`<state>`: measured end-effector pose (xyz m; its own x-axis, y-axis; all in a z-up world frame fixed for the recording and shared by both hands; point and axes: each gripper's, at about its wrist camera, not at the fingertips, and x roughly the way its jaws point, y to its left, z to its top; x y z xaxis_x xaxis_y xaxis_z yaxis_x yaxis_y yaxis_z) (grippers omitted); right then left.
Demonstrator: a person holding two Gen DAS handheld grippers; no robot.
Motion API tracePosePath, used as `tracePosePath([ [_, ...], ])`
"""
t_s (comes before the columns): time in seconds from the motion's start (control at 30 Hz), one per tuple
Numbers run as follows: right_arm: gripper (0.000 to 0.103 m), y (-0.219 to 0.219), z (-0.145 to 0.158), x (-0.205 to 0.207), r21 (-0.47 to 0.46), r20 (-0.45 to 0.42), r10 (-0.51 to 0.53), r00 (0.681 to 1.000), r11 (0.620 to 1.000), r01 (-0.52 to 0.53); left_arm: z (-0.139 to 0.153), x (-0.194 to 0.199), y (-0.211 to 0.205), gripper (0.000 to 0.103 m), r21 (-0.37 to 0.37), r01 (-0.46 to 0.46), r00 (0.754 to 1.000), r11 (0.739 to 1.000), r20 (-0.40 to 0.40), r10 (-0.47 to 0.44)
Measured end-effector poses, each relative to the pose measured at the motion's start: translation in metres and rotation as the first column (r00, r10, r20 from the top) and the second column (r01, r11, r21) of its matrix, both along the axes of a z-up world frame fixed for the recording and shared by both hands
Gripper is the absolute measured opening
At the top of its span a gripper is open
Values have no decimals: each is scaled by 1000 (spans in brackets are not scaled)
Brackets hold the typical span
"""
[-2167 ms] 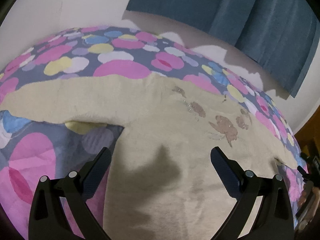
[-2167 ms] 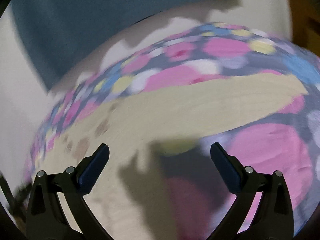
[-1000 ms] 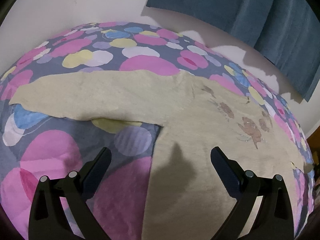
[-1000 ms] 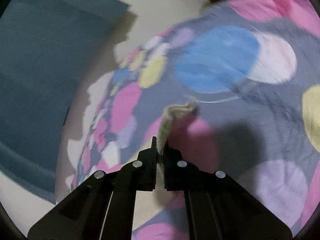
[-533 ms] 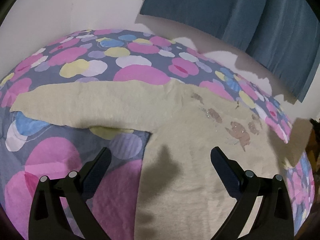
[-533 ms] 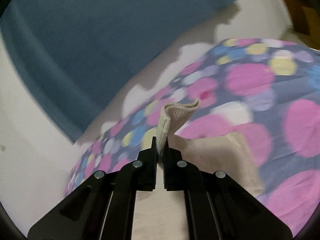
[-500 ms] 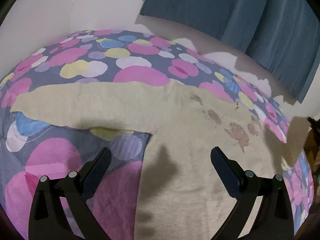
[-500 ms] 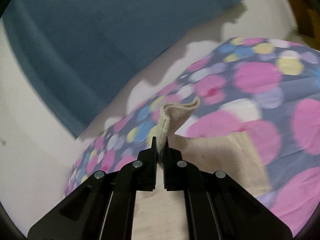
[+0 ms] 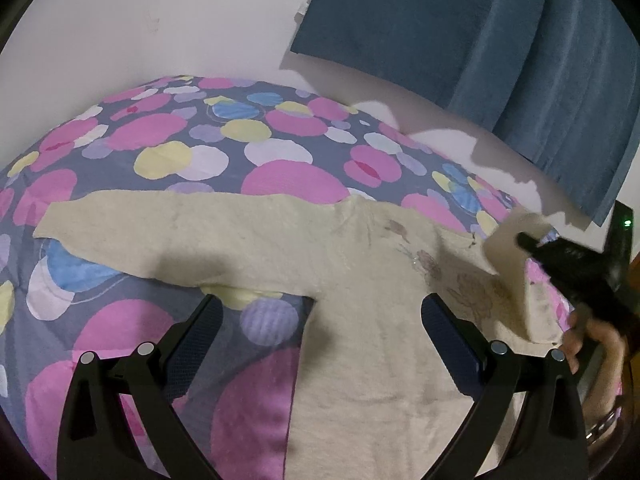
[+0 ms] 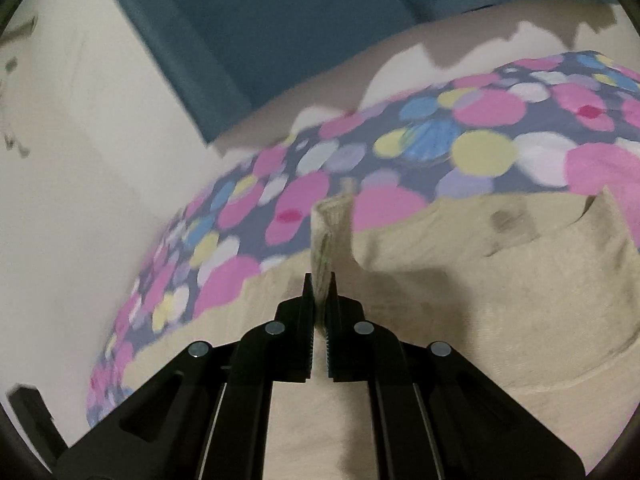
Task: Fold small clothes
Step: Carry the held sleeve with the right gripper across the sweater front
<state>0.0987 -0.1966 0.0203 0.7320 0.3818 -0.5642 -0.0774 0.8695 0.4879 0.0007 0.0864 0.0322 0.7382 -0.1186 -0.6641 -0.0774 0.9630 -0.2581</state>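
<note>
One cream sweater (image 9: 360, 320) is spread face up across the spotted bedsheet (image 9: 160, 160), its neckline toward the far edge by the wall and its hem toward the near edge. At the left, one sleeve (image 9: 180, 224) is laid out flat toward the left edge of the bed, untouched. The left gripper (image 9: 316, 332) is held above the near armpit of that sleeve, tilted downward, with its jaws spread wide and nothing between them. Further right, the other sleeve's cuff (image 10: 330, 232) is pinched between the clenched jaws of the right gripper (image 10: 319, 300), and the sleeve is lifted clear of the sheet and carried in over the chest, where a brownish print (image 9: 464, 288) is seen. At the far right of the left view, the hand (image 9: 592, 340) is wrapped around the handle of that gripper, which is pointed down and inward.

Only a narrow strip of cuff is caught, so a slip is judged possible if the sleeve is dragged rather than carried. A crooked fold is also likely if the cuff is dropped short of the body's midline, and the body may be bunched since it is not pinned by the open left gripper.
</note>
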Motion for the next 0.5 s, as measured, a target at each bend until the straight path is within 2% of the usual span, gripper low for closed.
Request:
tracePosePath([
  [0.13, 4, 28, -18, 4, -40, -32, 48, 998, 998, -49, 0, 1, 1, 99, -2, 1, 1000, 1000, -1, -1],
  [0.5, 4, 65, -56, 9, -144, -147, 173, 974, 970, -194, -3, 1, 0, 99, 0, 17, 1000, 1000, -12, -17],
])
